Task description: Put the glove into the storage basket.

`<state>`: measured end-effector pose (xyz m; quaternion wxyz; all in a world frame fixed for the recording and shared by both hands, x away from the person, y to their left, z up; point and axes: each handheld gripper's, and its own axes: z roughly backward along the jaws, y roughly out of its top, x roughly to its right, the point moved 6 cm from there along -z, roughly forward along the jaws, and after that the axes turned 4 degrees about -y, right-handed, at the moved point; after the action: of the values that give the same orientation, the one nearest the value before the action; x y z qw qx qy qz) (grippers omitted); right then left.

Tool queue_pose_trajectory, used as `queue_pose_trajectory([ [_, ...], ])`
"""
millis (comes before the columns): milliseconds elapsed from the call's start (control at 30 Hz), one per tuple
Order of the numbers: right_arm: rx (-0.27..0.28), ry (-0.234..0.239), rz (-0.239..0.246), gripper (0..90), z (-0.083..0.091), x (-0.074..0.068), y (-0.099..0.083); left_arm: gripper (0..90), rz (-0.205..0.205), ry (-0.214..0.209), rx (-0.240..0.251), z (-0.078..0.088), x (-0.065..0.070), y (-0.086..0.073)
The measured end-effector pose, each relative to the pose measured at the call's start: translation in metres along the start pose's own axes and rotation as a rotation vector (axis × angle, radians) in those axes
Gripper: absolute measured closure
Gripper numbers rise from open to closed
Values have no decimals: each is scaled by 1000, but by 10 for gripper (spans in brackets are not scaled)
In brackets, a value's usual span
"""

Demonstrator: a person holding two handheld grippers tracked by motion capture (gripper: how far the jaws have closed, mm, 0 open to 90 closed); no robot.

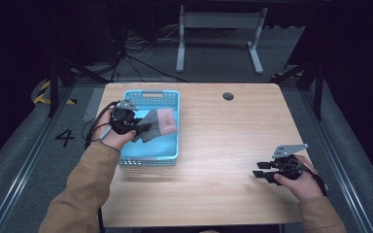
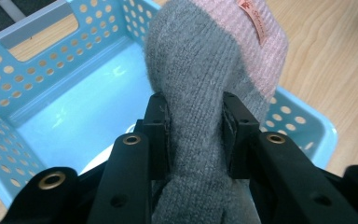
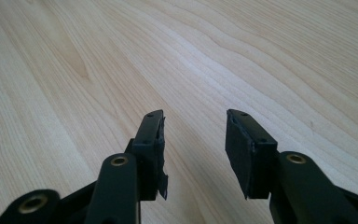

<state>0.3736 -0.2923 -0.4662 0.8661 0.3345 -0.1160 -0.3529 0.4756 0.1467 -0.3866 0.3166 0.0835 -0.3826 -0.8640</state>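
Observation:
A grey knitted sock with a pink cuff (image 1: 159, 122) hangs over the light blue perforated basket (image 1: 170, 96) at the table's left. My left gripper (image 1: 141, 130) is shut on the sock's grey part, and in the left gripper view the two jaws pinch the grey knit (image 2: 193, 112) while the pink cuff (image 2: 261, 46) with a small label points away over the basket's rim. The basket's floor (image 2: 88, 116) lies below. My right gripper (image 1: 260, 173) rests low over the table's right front, open, with bare wood between its pads (image 3: 247, 144).
A round cable hole (image 1: 228, 96) sits in the wooden table (image 1: 233, 141) near its far edge. Beyond the table stand a white desk frame (image 1: 218, 34) and cables on the floor. Black-yellow floor tape (image 1: 42, 92) lies at far left.

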Motion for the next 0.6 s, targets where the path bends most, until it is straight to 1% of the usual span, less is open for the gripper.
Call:
queue_pose_trajectory([
  [67, 0, -3, -2, 583, 0, 0, -1, 682, -1, 5, -14, -3, -4, -1],
  [133, -3, -5, -7, 583, 1, 0, -4, 682, 6, 4, -17, -7, -9, -3],
  [233, -6, -9, -11, 583, 2, -1, -8, 682, 5, -8, -39, -14, -14, -6],
  [333, -8, -11, -20, 583, 5, -1, -11, 681, 4, -6, -55, -20, -16, -8],
  [400, -4, -18, -28, 583, 6, 0, -13, 680, 6, -16, -60, -25, -18, -10],
  [467, -5, -17, -26, 581, 6, -2, -13, 680, 4, -14, -80, -31, -21, -13],
  [500, -5, -17, -26, 581, 6, -2, -13, 680, 4, -14, -80, -31, -21, -13],
  [600, -9, -14, -25, 580, 4, -3, -13, 680, 15, -20, -96, -37, -24, -17],
])
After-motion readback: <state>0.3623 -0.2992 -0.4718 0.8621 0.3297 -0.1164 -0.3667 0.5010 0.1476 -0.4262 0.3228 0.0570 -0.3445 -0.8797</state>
